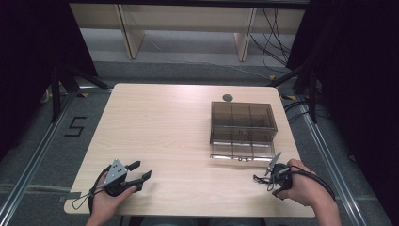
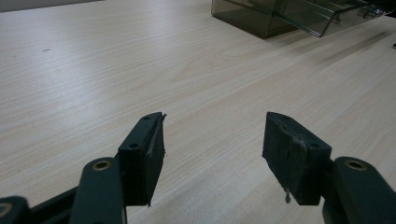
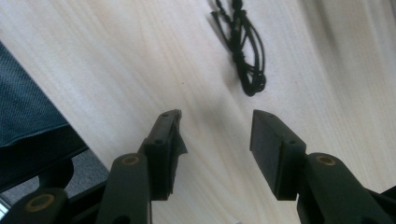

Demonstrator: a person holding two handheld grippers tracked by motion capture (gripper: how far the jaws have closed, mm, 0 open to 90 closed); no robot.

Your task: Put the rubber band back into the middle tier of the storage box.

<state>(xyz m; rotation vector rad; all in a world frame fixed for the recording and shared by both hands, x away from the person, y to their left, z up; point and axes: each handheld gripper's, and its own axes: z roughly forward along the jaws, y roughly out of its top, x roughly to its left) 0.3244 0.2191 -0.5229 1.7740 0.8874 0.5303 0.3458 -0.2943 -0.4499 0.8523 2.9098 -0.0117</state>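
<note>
**Near the table's front edge: both claws wide, cable bundle just ahead of the right one**

Ahead of the right gripper (image 3: pixel 215 128), a little beyond its tips, lies a small black cable bundle (image 3: pixel 243 44) on the wooden table (image 1: pixel 164 122). In the high view the bundle (image 1: pixel 261 179) sits just to the left of that gripper (image 1: pixel 274 165), with the smoky plastic drawer box (image 1: pixel 243 128) beyond it, one drawer pulled out.

The risk, as I judge it: the loose loops could be pinched by a single strand, so the bundle unravels or slips free on lifting. The table edge is close behind the claw, too.

The right jaws stand well apart, holding and touching nothing. The left gripper (image 2: pixel 212 149) also gapes empty over bare wood, well apart from the bundle.
</note>
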